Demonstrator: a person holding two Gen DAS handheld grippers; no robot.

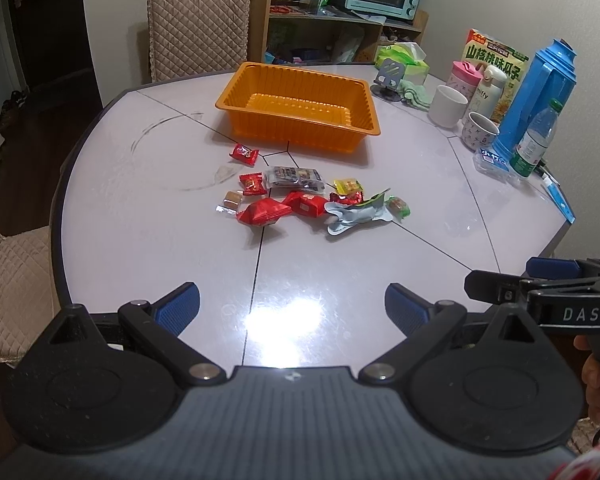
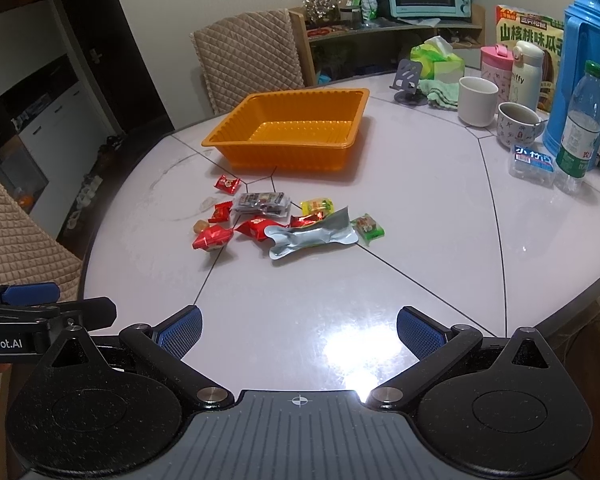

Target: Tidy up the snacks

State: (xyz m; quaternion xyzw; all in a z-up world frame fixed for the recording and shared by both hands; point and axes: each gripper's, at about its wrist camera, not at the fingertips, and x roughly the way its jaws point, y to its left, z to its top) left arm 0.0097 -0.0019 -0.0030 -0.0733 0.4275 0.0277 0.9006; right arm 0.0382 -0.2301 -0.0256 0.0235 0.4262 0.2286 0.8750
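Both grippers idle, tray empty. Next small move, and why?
Probably move the open left gripper forward to the big red packet: the orange tray holds nothing, every snack lies on the table, and that packet is nearest.

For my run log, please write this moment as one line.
stage: start | orange tray: empty | snacks: loose on table | left gripper: jaws open, holds nothing | right gripper: jaws open, holds nothing

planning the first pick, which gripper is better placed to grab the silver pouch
Right, though only slightly. The silver pouch lies on the right side of the snack pile, nearer the right gripper. The left gripper lines up with the red packets. Both are open, empty and well short of the pile.
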